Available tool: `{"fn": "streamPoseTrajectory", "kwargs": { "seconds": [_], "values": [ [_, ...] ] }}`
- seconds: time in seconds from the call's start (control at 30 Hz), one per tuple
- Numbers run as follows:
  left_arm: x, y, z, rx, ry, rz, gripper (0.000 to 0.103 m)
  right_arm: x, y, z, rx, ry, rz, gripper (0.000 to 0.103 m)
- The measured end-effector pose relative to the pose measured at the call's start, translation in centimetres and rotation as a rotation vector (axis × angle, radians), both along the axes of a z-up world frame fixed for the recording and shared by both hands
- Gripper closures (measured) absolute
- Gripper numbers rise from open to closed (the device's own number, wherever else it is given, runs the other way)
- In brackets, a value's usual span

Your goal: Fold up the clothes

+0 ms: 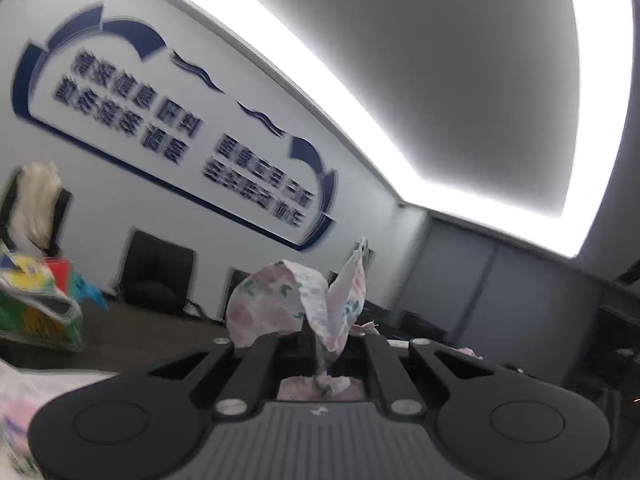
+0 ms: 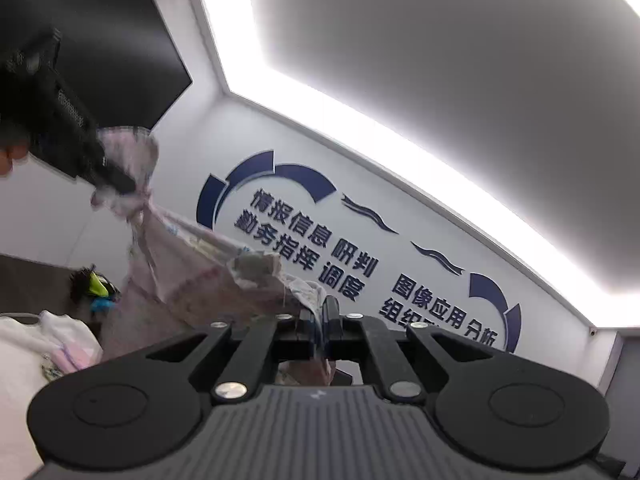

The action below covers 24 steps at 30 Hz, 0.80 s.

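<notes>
A: The floral garment (image 2: 192, 268) — where is it?

B: Up in the air, stretched between the two grippers. In the right wrist view it runs as a taut, wrinkled band from the right gripper (image 2: 323, 316) up and leftward to the left gripper (image 2: 120, 182), which shows there as a dark body at the upper left with cloth bunched round its tip.

A: Are both grippers clamped?

B: Yes. The right gripper's jaws are drawn together with a thin edge of the pale pink fabric pinched between them. In the left wrist view the left gripper (image 1: 324, 350) is likewise closed on the cloth, and a loose fold of the garment (image 1: 272, 304) puffs up above its fingers, printed with pink flowers and green leaves.

A: How do they point?

B: Roughly level; both cameras take in the white wall with its blue lettering (image 2: 320, 248) and the bright ceiling light strip (image 1: 340, 80).

A: Anything below?

B: More pale clothes (image 2: 60, 340) lie heaped at the lower left of the right view. In the left view a colourful bag (image 1: 40, 300) sits on the dark surface (image 1: 140, 332), with black chairs (image 1: 156, 276) against the wall behind it. That view is blurred, so finer detail is unclear.
</notes>
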<state>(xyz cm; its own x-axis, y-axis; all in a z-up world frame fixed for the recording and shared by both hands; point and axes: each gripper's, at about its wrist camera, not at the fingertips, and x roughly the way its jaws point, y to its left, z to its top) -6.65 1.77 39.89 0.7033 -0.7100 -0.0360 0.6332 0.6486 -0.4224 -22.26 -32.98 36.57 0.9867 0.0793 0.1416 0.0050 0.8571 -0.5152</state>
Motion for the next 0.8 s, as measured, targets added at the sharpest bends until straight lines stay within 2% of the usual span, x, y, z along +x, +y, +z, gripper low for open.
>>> {"fn": "streamPoseTrajectory", "kwargs": {
  "seconds": [0.07,0.2,0.27,0.3,0.4,0.5,0.57,0.63,0.67,0.7,0.8],
  "values": [
    [3.8,-2.0,-1.3,0.031,0.032,0.033,0.100,3.8,-0.9,-0.1,0.009,0.046,-0.002,0.100],
    [12.9,-6.0,-5.5,0.091,0.134,0.102,0.100,14.9,-2.2,-3.8,0.025,0.172,-0.083,0.100],
    [16.3,-7.1,-5.6,0.096,0.174,0.131,0.101,19.8,-2.1,-5.4,0.024,0.214,-0.128,0.100],
    [16.4,-6.5,-4.2,0.065,0.142,0.127,0.101,21.3,-1.8,-5.4,0.020,0.194,-0.143,0.100],
    [13.7,-4.2,1.1,-0.037,-0.030,0.085,0.100,19.8,-1.6,-1.5,0.079,0.014,-0.127,0.100],
    [7.7,-3.4,4.5,-0.026,-0.207,0.094,0.100,15.1,-1.5,3.0,0.116,-0.153,-0.085,0.100],
    [3.9,-2.7,4.7,-0.017,-0.292,0.105,0.100,11.7,-1.1,2.8,0.091,-0.182,-0.059,0.100],
    [1.2,-2.2,3.3,-0.022,-0.322,0.095,0.100,8.3,-0.6,2.4,0.064,-0.205,-0.034,0.100],
    [0.0,-2.0,2.0,-0.015,-0.318,0.107,0.100,6.6,-0.4,2.2,0.050,-0.217,-0.021,0.100],
    [-0.8,-2.0,-0.6,0.009,-0.280,0.123,0.100,4.9,-0.2,2.0,0.037,-0.228,-0.008,0.099],
    [-3.0,-2.1,-9.5,0.096,-0.132,0.166,0.100,2.4,0.6,-4.0,-0.039,-0.054,0.046,0.099]
  ]
}}
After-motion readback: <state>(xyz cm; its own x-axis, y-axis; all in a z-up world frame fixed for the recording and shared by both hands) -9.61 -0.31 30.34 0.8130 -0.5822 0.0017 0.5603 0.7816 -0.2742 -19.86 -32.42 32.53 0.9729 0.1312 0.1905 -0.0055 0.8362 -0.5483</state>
